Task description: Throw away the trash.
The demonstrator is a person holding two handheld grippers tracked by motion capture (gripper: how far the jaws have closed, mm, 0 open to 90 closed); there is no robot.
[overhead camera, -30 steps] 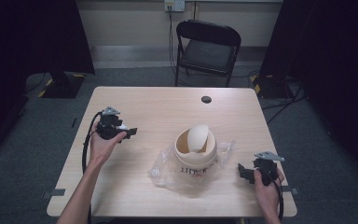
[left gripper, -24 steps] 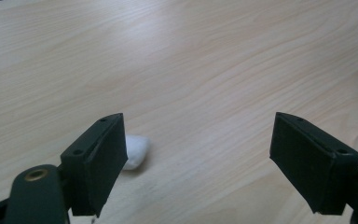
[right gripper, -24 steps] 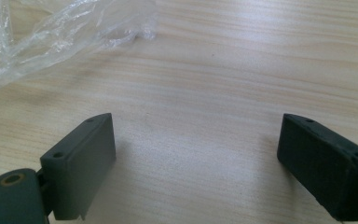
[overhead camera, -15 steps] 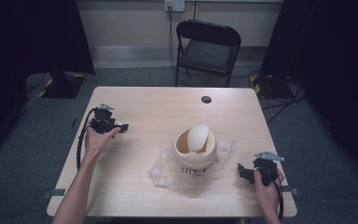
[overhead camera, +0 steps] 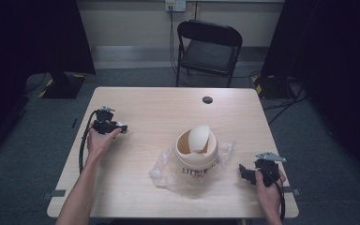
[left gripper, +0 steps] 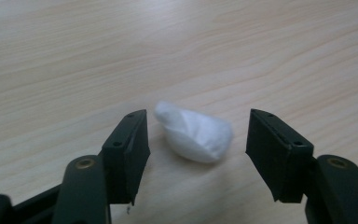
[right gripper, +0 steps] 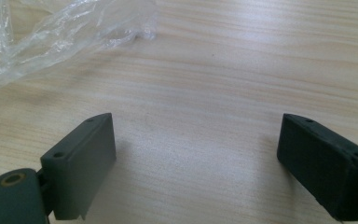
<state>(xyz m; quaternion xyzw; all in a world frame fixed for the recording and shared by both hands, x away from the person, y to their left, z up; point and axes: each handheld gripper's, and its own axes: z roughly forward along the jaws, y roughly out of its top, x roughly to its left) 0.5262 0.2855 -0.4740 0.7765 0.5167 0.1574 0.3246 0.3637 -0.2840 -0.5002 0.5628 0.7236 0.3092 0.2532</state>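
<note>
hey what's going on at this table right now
A person is working at a wooden table with a gripper in each hand. The left gripper is low over a small crumpled white wad; its jaws have just been closing around the wad but do not touch it yet. The right gripper rests open near the table's right edge, beside clear plastic wrap that lies under a small beige swing-lid bin.

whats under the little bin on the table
The bin stands on a crumpled clear plastic bag, which spreads out past its base onto the wooden table. How much bag lies beneath cannot be seen, and the tilted swing lid hides most of the inside.
</note>
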